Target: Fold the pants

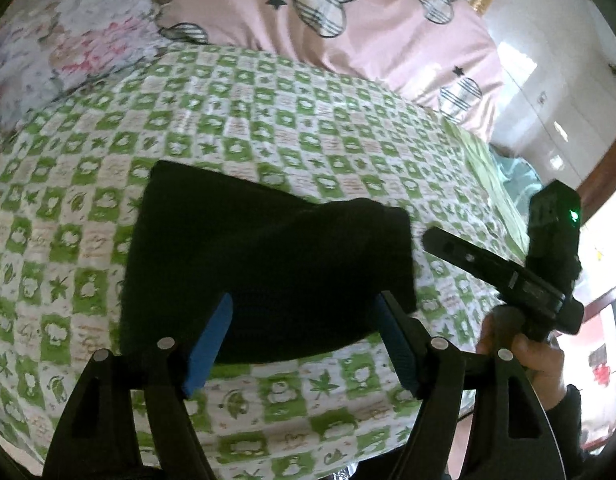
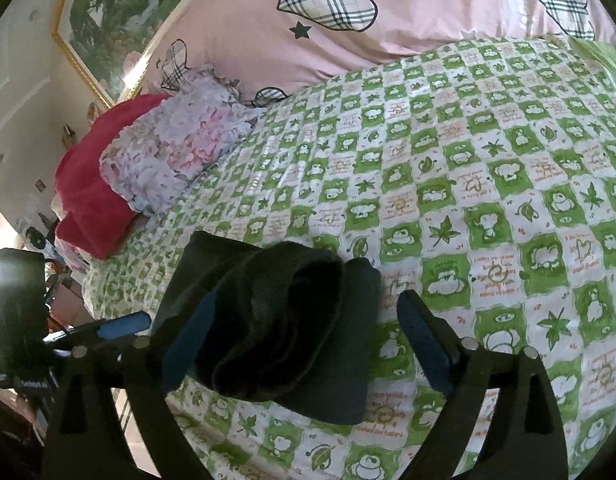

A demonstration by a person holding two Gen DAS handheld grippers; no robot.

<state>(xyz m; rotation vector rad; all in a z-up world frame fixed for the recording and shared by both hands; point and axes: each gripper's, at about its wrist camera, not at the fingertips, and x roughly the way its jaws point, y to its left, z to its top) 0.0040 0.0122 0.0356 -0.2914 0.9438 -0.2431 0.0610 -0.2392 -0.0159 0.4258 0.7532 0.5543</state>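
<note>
The left gripper is hovering with its jaws spread wide over the black pants, gripping nothing. The right gripper is likewise gaping, angled in from the side with its handle in the person's right hand. The pants are lying folded in a compact bundle on the green checkered bedsheet, near its front edge.

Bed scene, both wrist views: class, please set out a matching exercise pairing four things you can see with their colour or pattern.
Things:
1. folded pants
2. bedsheet
3. quilt
4. gripper pads

Colours or patterns:
A. pink with plaid hearts
B. blue
C. black
D. green and white checks

Pairs: 1-C, 2-D, 3-A, 4-B
</note>
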